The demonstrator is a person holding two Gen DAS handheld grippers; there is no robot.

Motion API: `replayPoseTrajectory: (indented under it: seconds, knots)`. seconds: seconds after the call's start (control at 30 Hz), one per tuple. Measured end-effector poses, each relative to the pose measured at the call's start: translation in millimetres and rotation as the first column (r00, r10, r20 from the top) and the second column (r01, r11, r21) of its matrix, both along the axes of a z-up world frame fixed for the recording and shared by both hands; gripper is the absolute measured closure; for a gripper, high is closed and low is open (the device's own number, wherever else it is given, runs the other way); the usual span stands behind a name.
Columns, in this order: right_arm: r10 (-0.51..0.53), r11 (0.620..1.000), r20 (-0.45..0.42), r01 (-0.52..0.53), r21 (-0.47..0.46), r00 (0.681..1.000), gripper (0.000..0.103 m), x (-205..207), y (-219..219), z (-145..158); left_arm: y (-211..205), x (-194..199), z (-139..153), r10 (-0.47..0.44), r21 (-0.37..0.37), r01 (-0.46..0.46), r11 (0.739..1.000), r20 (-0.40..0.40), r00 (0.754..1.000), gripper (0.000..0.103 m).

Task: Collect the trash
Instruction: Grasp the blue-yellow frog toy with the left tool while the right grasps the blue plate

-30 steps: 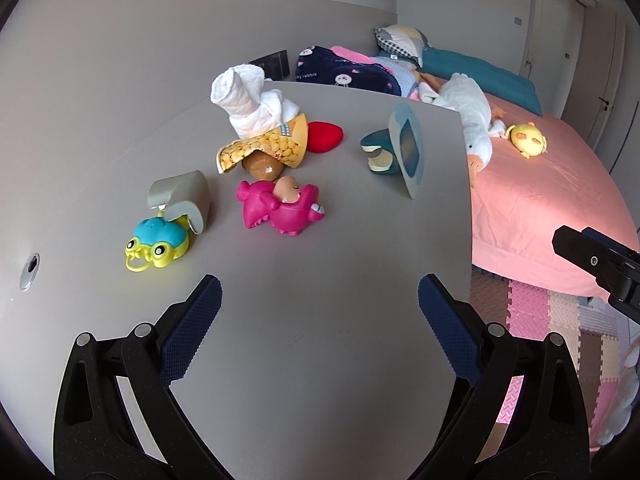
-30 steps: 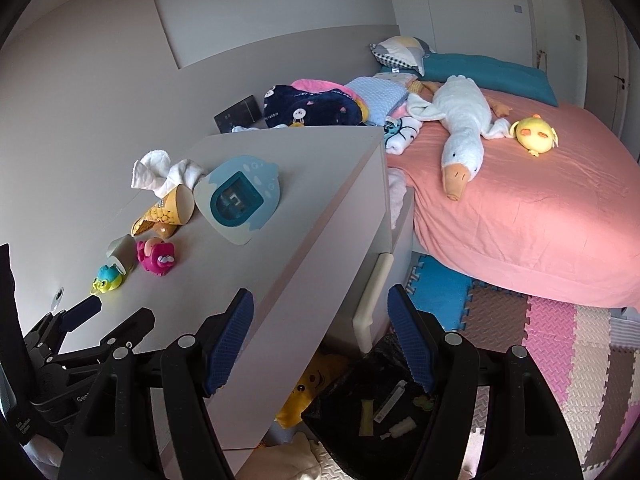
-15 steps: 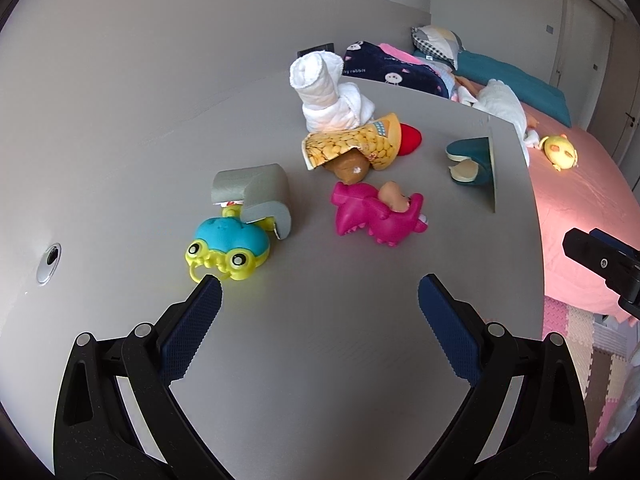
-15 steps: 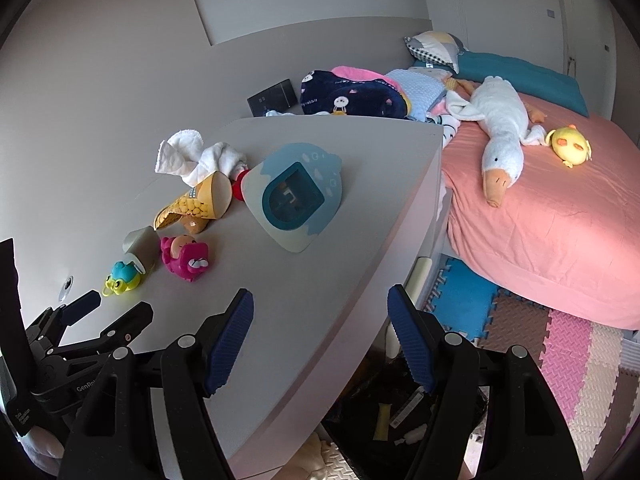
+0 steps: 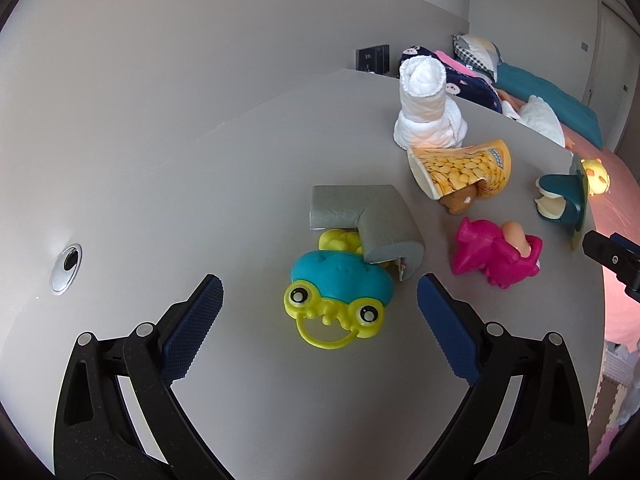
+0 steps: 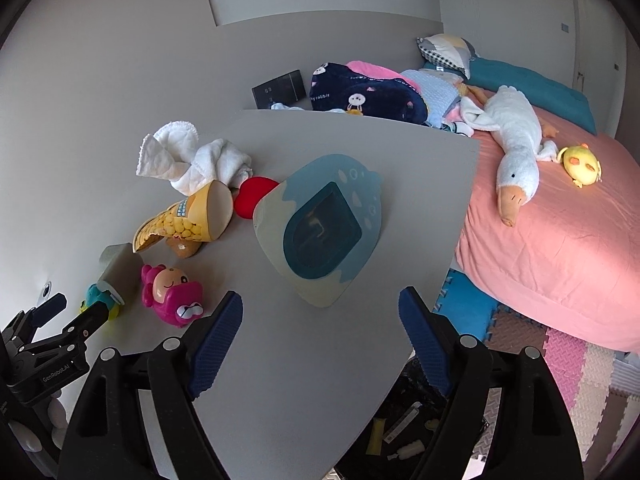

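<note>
Nothing is collected yet, as far as the views show: both tools are empty. The left gripper (image 5: 320,304) hangs released over the table (image 5: 160,184), jaws spread wide to either side of the frog toy (image 5: 338,300), touching nothing. A grey foam piece (image 5: 368,220) leans on the frog's back. Toward the far edge lie a corn cup (image 5: 464,172) on its side and a white cloth (image 5: 424,116) just behind it; a pink toy (image 5: 496,256) sits nearer the right edge.

The right gripper (image 6: 320,320) is also released and empty, hovering above the near right corner, facing a blue clock (image 6: 320,228). Below that corner sits a dark bin (image 6: 404,436) holding a few scraps.

Likely trash, the foam and cup, remains on the table, so the whole job seems left.
</note>
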State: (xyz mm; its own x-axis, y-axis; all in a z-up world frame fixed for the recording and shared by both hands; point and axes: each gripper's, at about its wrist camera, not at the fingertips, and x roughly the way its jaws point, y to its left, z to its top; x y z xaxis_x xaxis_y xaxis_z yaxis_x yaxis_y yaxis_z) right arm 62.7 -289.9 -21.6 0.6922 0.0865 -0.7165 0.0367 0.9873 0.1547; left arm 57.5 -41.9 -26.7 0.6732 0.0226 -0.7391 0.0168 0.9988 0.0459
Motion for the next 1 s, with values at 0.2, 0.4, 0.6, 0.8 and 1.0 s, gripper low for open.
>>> replayPoseTrajectory:
  seconds: [0.2, 0.4, 0.6, 0.8, 1.0]
  knots:
    - [0.003, 0.999, -0.011, -0.003, -0.050, 1.000, 0.022, 22.6, 9.9, -3.2, 5.2, 13.9, -7.7, -0.007, -0.046, 0.005, 0.999, -0.043, 0.999, 0.009]
    - [-0.007, 0.992, -0.005, 0.006, -0.129, 1.000, 0.022, 44.3, 18.1, -1.0, 10.1, 25.6, -12.1, -0.036, -0.073, 0.030, 0.997, -0.085, 0.996, 0.041]
    - [-0.033, 0.984, -0.021, 0.029, -0.177, 0.999, 0.022, 66.7, 18.1, -5.0, 18.0, 24.3, -11.5, -0.040, -0.088, 0.034, 0.996, -0.074, 0.996, 0.047]
    - [-0.048, 0.987, -0.067, 0.037, -0.159, 0.997, 0.029, 77.7, 17.9, -16.8, 18.9, 24.1, -11.3, -0.041, -0.093, 0.035, 0.995, -0.073, 0.996, 0.047]
    - [-0.039, 0.985, -0.077, 0.026, -0.172, 0.996, 0.045, 81.8, 19.9, -19.6, 20.9, 21.8, -11.1, -0.040, -0.085, 0.033, 0.996, -0.074, 0.996, 0.047]
